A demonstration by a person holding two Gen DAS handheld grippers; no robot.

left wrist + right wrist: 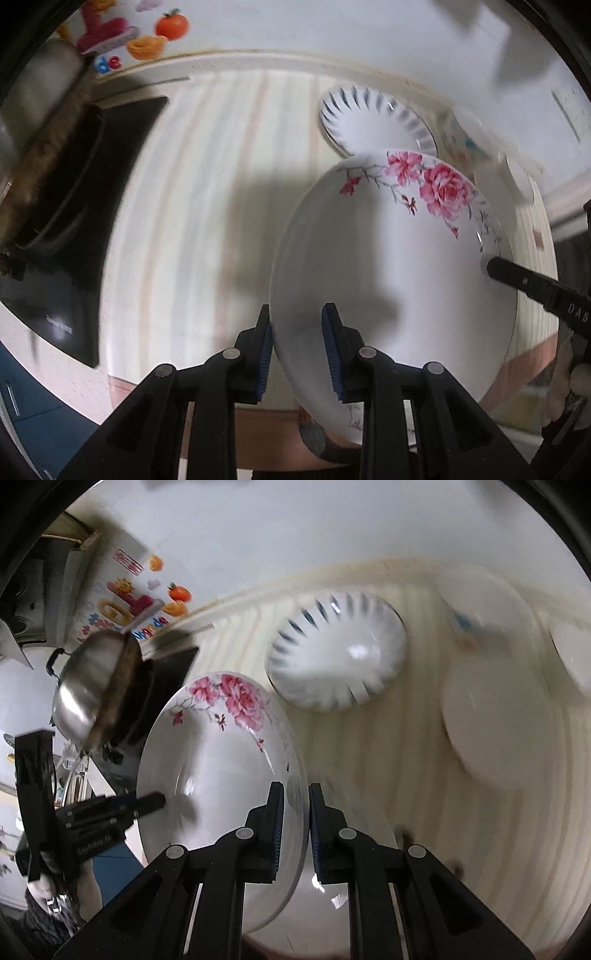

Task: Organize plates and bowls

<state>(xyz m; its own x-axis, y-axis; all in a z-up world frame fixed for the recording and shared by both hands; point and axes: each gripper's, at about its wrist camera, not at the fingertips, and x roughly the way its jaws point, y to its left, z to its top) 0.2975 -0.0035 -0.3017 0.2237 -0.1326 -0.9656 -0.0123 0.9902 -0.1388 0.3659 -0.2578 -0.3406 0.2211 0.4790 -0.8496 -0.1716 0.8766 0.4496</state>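
While both hand-held grippers, left point(297, 341) and right point(295, 827), clamp opposite rims of the floral plate point(221, 760), lifted above the surface point(207, 177), the blue-striped bowl point(336, 651) and blurred white dishes point(495, 723) remain unsorted.

The left gripper point(297, 332) clamps the near rim of a rose plate point(369, 266). The right gripper point(491, 264) pinches its right rim. A blue-striped bowl point(373, 123) sits beyond.

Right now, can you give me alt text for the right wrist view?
The right claw is shut on the rim of a rose-patterned plate, and the left claw grips its opposite edge. Beyond, on the pale striped counter, sits a blue-streaked bowl.
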